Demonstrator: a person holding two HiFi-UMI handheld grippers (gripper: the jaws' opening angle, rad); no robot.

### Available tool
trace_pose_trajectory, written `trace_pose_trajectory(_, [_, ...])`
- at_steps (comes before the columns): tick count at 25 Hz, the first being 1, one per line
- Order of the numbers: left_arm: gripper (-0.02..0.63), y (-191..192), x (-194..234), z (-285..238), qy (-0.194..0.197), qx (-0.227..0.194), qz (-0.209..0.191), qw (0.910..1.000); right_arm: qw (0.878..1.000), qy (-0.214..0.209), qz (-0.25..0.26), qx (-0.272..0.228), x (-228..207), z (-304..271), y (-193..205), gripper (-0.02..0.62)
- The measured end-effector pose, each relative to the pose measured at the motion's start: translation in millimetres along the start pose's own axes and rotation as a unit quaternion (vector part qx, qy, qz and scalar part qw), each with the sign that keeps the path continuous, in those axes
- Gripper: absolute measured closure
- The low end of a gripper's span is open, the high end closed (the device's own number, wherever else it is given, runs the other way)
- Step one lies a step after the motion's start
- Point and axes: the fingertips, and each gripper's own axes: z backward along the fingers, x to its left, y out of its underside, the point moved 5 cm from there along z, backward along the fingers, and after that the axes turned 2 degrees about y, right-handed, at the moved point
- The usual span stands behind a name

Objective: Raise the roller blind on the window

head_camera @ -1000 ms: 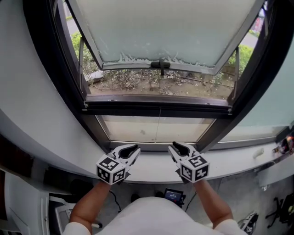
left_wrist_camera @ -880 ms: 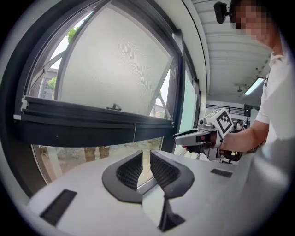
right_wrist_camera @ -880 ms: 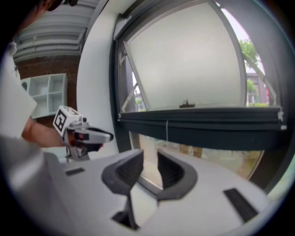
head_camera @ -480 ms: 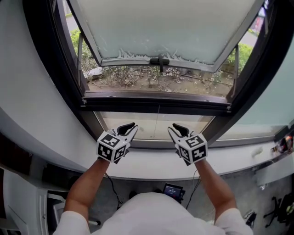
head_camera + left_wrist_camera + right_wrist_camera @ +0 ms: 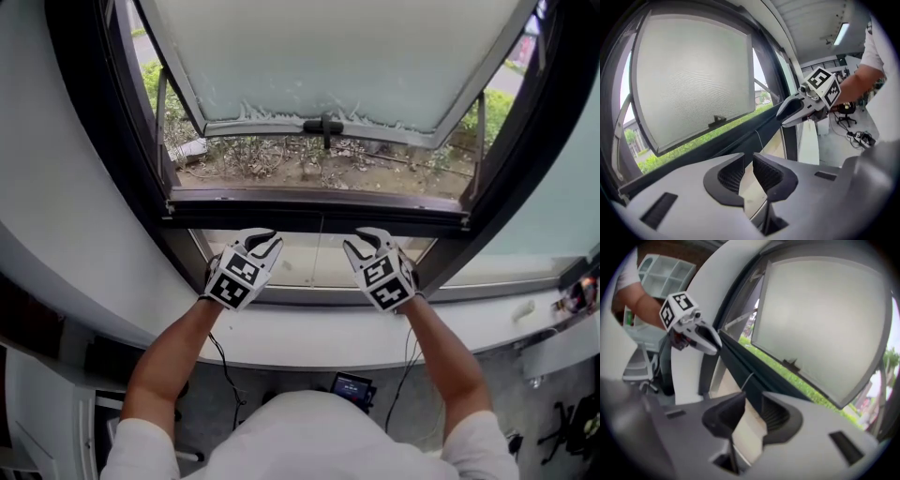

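The top of the window is cut off in every view, so no roll or casing of the roller blind shows. A cream lower panel (image 5: 281, 262) fills the opening under the dark transom (image 5: 319, 214); whether it is blind cloth or a tinted pane cannot be told. A thin cord (image 5: 320, 246) runs down in front of it, and its ends are too fine to follow. The left gripper (image 5: 262, 237) and the right gripper (image 5: 367, 239) are held up side by side before this panel, one on each side of the cord and apart from it. In the left gripper view the jaws stand a narrow slit apart, with only the cream panel showing through the slit and nothing clamped. In the right gripper view the jaws are opening, the gap is wider, and only the same panel shows behind it; the pads press on nothing. The pads are black and ribbed, set in smooth, rounded grey shells, and each gripper carries a cube with square black-and-white markers. Above the transom a frosted sash (image 5: 337, 66) in a grey metal frame tilts outward, with a small dark handle (image 5: 325, 127) on its lower rail. Under it lie soil and shrubs (image 5: 309, 164). A smooth white sill (image 5: 309, 337) curves below the grippers.
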Motion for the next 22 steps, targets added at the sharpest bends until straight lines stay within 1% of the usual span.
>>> trace_pose_trajectory(2, [0.535,-2.7,1.5,-8.9,-0.001,0.013,-0.036,0.9993,0.999,0.009,0.046,0.019,-5.9,-9.5,0.4,0.491])
trace_pose_trajectory(4, [0.507,-6.5,2.1,-16.9,-0.001,0.028,-0.073,0.9969,0.996,0.009,0.077,0.037,-9.2,-18.1,0.2,0.483])
trace_pose_trajectory(8, [0.486,-15.0,4.3,-30.6,0.001,0.055,-0.142,0.9884,0.986,0.025,0.152,0.057,-15.2,-30.1,-7.3,0.465])
trace_pose_trajectory(10, [0.477,-18.7,8.7,-35.7,-0.005,0.064,-0.163,0.9845,0.981,0.03,0.178,0.065,-18.9,-35.4,-10.6,0.465])
trace_pose_trajectory(12, [0.469,-20.4,14.0,-40.4,-0.01,0.074,-0.177,0.9814,0.977,0.028,0.196,0.074,-20.8,-40.6,-11.3,0.465])
trace_pose_trajectory(16, [0.459,-17.9,20.2,-50.4,-0.002,0.103,-0.189,0.9767,0.966,0.021,0.241,0.097,-19.0,-45.5,-7.0,0.465])
trace_pose_trajectory(19, [0.459,-17.7,22.5,-52.3,0.005,0.111,-0.194,0.9747,0.962,0.01,0.252,0.108,-19.8,-46.8,-8.3,0.466])
trace_pose_trajectory(22, [0.459,-19.1,24.2,-52.4,0.013,0.116,-0.19,0.9747,0.956,0.001,0.268,0.12,-20.6,-48.5,-9.6,0.466])
